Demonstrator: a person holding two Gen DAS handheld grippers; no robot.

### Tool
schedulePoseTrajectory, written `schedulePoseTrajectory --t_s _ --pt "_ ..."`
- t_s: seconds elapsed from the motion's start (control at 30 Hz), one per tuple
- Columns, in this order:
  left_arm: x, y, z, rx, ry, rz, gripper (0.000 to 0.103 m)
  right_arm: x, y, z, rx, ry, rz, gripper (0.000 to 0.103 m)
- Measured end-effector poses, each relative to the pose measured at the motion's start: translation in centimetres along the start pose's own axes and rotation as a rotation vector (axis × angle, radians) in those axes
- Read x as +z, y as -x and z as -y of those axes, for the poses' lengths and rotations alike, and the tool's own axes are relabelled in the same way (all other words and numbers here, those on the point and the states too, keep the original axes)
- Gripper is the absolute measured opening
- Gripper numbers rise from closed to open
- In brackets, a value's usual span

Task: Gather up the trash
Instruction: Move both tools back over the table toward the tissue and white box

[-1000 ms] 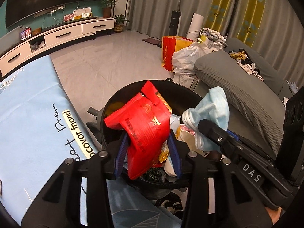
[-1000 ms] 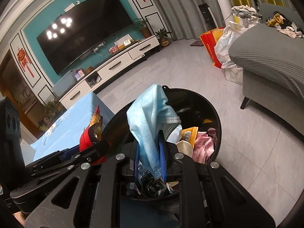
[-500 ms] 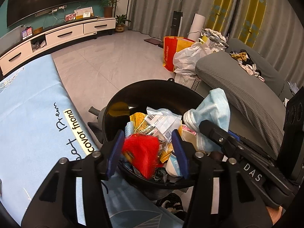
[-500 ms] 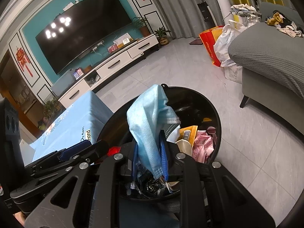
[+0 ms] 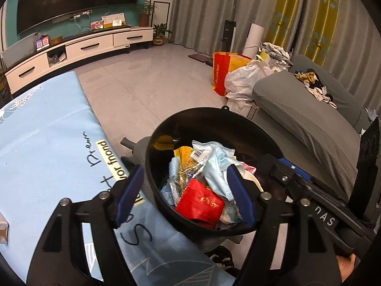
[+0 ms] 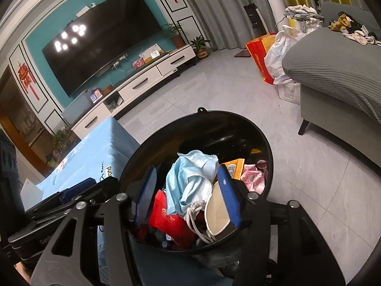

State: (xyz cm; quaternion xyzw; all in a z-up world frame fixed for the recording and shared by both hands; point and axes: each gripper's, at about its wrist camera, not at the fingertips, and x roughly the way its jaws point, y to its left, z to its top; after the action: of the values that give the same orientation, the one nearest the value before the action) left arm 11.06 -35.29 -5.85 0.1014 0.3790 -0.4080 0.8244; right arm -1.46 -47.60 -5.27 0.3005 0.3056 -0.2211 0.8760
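I am holding my left tool (image 5: 184,194) over the near rim of the black trash bin (image 5: 238,121), its jaws opening and standing well apart with nothing pressed between the blue pads (image 5: 129,193). The red snack wrapper (image 5: 201,202) is lying loose in the bin just below and between those pads, on top of the other rubbish and touching neither pad. Beyond the wrapper, further from the tool, a barcoded plastic packet (image 5: 202,151) and a yellow wrapper (image 5: 183,153) are sitting in the heap.

I am keeping my right tool (image 6: 184,194) over the same bin, its jaws opening too. The light blue face mask (image 6: 190,183) is lying crumpled between its pads, resting on the trash pile; I cannot tell whether it is brushing the right-hand pad, but no pad is squeezing it. The mask's white ear loops (image 6: 194,211) are trailing toward the tool. A white cup-shaped mask (image 6: 218,211) is sitting just under the right-hand pad, and pink packets (image 6: 253,177) are lying past it toward the bin's far wall.

To the left of both tools, the worktop with its light blue cloth (image 5: 47,133) is touching or nearly touching the bin's side. My right tool's black body (image 5: 316,205) is crossing beside my left one.
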Motion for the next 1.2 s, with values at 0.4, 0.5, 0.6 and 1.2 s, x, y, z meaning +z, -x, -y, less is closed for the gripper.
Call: schedulePoseTrajectory --t_s 0.4,0.5,0.6,1.2 --pt "-0.8 4.0 -1.8 0.094 0.026 0.053 0.1 -0.2 1.6 -1.5 -0.022 0.007 0.012 0.099" --pt "-1.3 5.4 -2.5 0.133 0.041 0.046 0.1 -0.1 2.6 -2.5 -0.042 0.033 0.031 0.1" --pt "-1.7 7.4 -3.3 0.147 0.068 0.06 0.1 -0.4 3.8 -3.8 -0.061 0.083 0.048 0.1" --pt "-7.8 20.8 -8.7 0.339 0.231 0.175 0.1 -3.5 9.6 -12.5 0.018 0.308 0.064 0.1"
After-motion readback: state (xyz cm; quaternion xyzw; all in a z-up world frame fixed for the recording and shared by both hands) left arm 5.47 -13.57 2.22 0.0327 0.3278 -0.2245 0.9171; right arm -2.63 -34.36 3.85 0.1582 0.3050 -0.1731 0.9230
